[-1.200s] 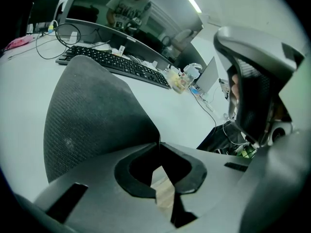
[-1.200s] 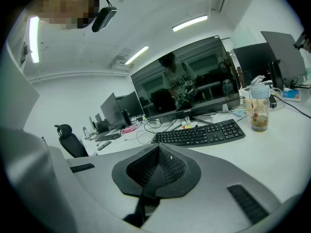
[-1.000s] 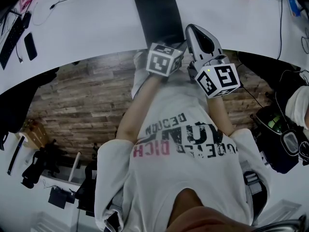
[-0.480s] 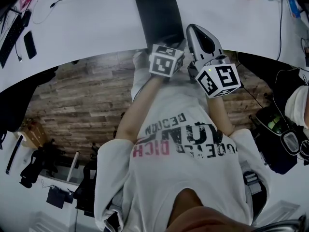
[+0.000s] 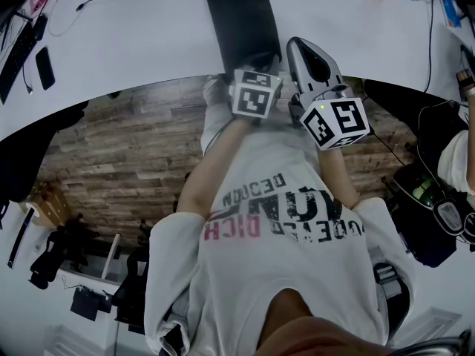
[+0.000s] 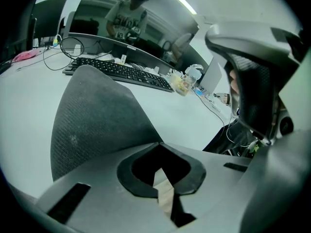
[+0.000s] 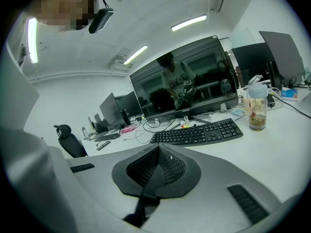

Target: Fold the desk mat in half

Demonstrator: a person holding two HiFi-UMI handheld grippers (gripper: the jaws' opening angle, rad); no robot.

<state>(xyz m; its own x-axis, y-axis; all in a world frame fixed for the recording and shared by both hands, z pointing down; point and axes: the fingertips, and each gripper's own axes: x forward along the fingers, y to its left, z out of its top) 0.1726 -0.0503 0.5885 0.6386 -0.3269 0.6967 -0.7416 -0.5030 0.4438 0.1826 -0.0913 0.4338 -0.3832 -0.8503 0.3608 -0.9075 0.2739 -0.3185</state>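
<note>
The dark desk mat [image 5: 241, 24] lies on the white desk [image 5: 148, 43], its near end at the desk's front edge. My left gripper [image 5: 258, 65] sits at that near end and is shut on the mat's edge. In the left gripper view the mat [image 6: 97, 120] curls up from the closed tips of the left gripper [image 6: 159, 142]. My right gripper [image 5: 292, 44] is at the mat's near right corner. It is shut too, and in the right gripper view the right gripper [image 7: 156, 147] has mesh-textured mat fabric [image 7: 167, 166] pinched in its notch.
A black keyboard [image 7: 199, 132] and a wide monitor [image 7: 184, 79] stand at the back of the desk. A bottle [image 7: 257, 106] is to the right of them. A phone [image 5: 46, 71] and cables lie at the far left. My own body is close against the desk's front edge.
My left gripper has edged slightly right along the mat's near edge. The right gripper and the mat have stayed in place.
</note>
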